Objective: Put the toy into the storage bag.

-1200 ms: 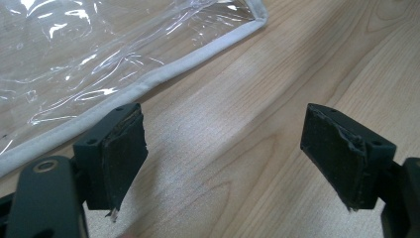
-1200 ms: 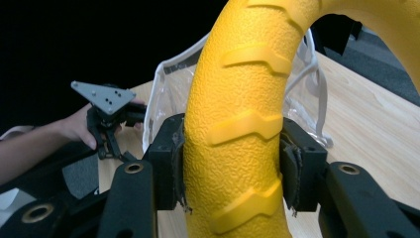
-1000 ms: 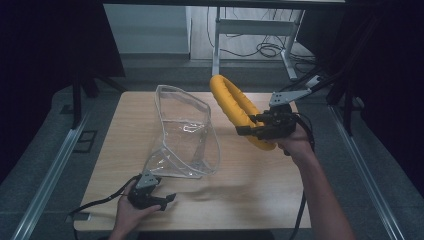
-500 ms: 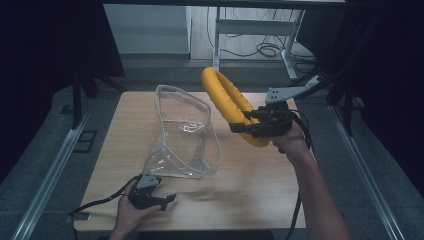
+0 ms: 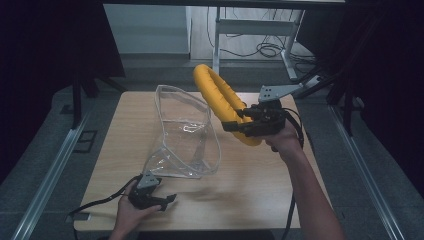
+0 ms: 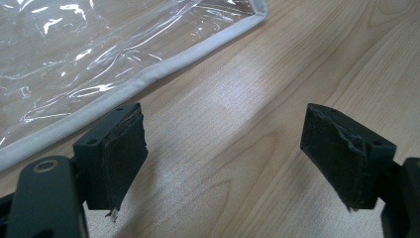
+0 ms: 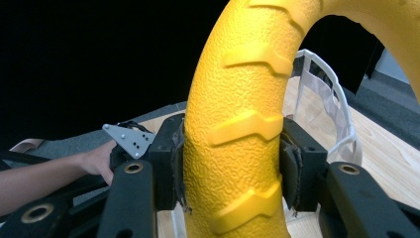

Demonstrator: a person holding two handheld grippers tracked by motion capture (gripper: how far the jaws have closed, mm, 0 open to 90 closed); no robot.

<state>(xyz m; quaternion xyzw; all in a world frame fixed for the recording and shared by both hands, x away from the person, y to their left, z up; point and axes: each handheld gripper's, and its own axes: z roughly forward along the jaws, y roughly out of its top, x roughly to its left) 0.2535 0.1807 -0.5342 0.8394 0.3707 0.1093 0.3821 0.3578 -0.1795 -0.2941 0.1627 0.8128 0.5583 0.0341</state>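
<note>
High view: above near table edge, facing forward-down.
Left gripper view: close over tabletop, beside clear bag.
Right gripper view: close, bag beyond; bag shared.

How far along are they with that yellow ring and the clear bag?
Done: the right gripper is shut on the yellow ring, lifted above the table. In hand: the ring is held beside the clear bag, its mouth standing open. Left: probably putting it inside; the left gripper is open, touching nothing.
</note>
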